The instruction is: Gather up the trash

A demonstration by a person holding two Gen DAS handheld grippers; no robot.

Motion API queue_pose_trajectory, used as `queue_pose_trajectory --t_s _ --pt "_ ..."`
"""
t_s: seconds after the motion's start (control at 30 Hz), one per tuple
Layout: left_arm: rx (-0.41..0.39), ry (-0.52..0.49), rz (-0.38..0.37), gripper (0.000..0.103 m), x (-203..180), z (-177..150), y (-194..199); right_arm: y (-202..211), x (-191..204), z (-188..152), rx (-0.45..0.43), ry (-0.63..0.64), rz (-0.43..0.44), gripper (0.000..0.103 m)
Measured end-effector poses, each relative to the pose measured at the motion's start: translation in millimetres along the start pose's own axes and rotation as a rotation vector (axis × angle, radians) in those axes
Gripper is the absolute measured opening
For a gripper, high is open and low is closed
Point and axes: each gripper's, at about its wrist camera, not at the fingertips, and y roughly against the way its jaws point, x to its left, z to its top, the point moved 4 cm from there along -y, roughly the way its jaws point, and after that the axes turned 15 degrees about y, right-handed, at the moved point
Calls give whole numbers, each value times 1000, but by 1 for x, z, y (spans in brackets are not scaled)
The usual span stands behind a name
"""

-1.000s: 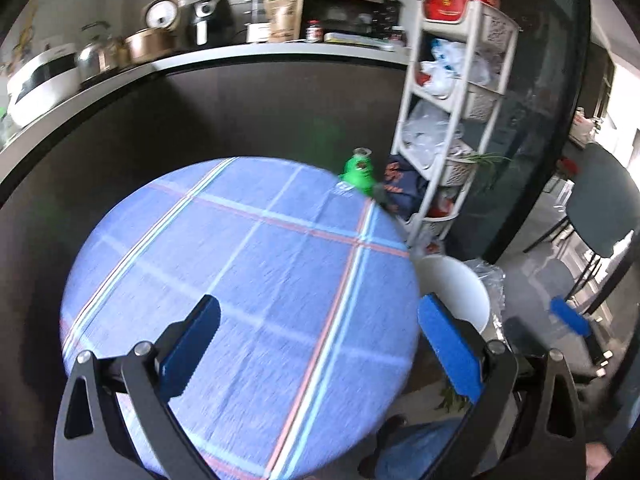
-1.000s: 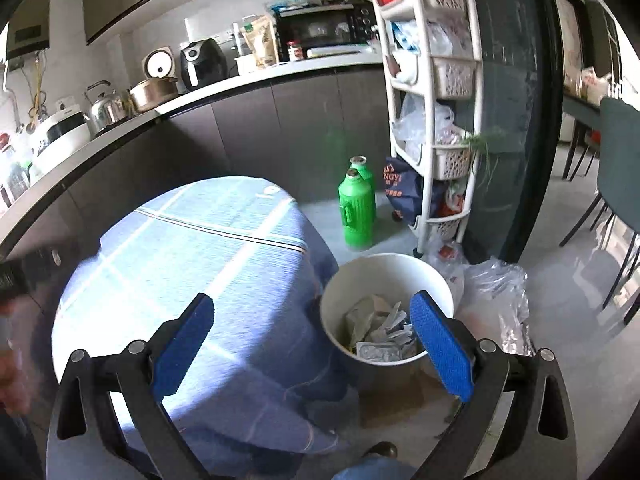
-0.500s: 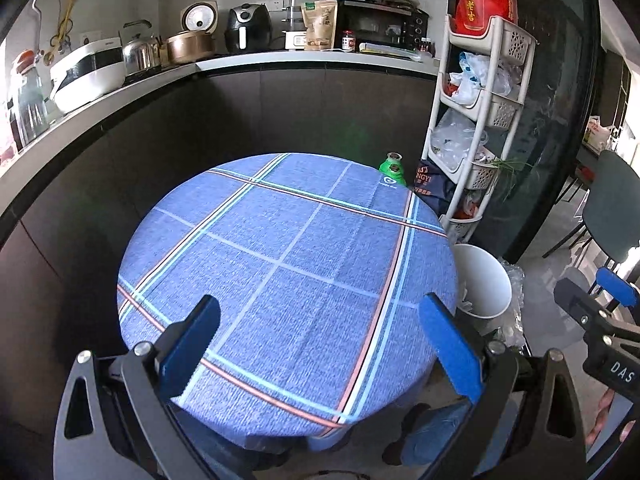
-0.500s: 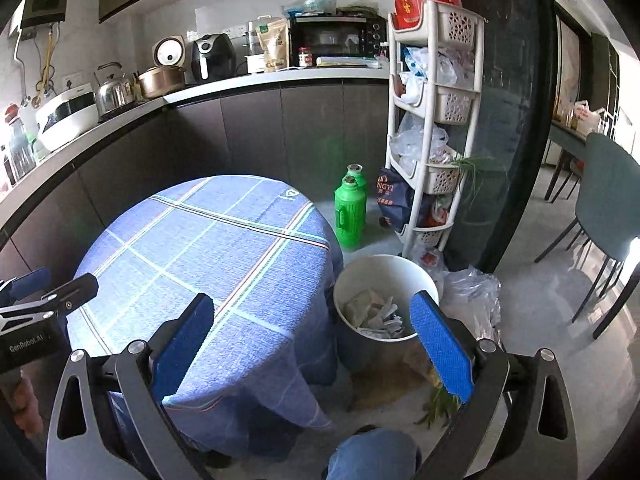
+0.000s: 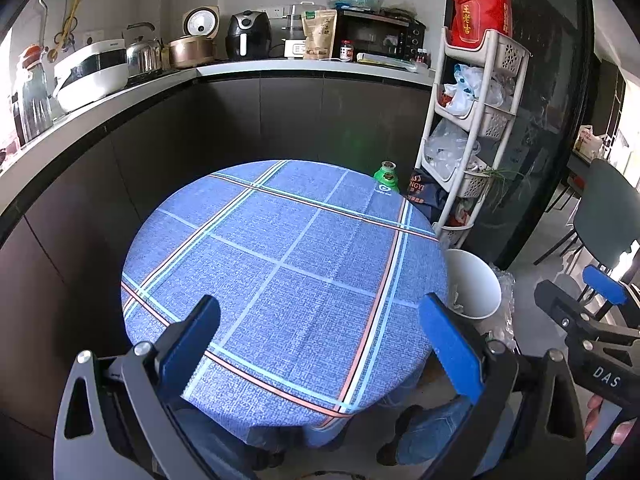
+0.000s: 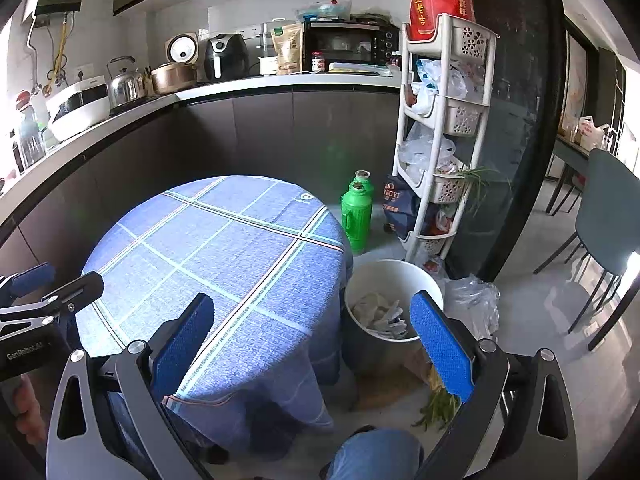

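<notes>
Both your left gripper [image 5: 320, 336] and right gripper [image 6: 312, 332] hover with fingers spread and empty over the surface [image 5: 280, 264], which shows no trash; the bin [image 6: 394, 268] by its right edge holds paper, so next look for leftovers.

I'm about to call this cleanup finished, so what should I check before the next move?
1. Left gripper open, holds nothing: ok.
2. Right gripper open, holds nothing: ok.
3. Tablecloth free of trash: ok.
4. White bin upright beside the table, crumpled trash inside: ok.
5. Green stalks on the floor by the bin: not ok.
6. Floor under the table: cannot tell.
</notes>
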Motion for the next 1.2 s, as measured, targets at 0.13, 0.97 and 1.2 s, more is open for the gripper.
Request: queue_pose_trajectory --t_s 0.13,0.97,1.2 --pt "3 3 -1 99 1 0 -1 0 3 1 1 1 0 94" --pt "11 7 -7 99 3 -2 -5 -3 6 0 5 3 3 94" --pt "10 7 -8 99 3 -1 -5 -3 6 0 6 4 2 94"
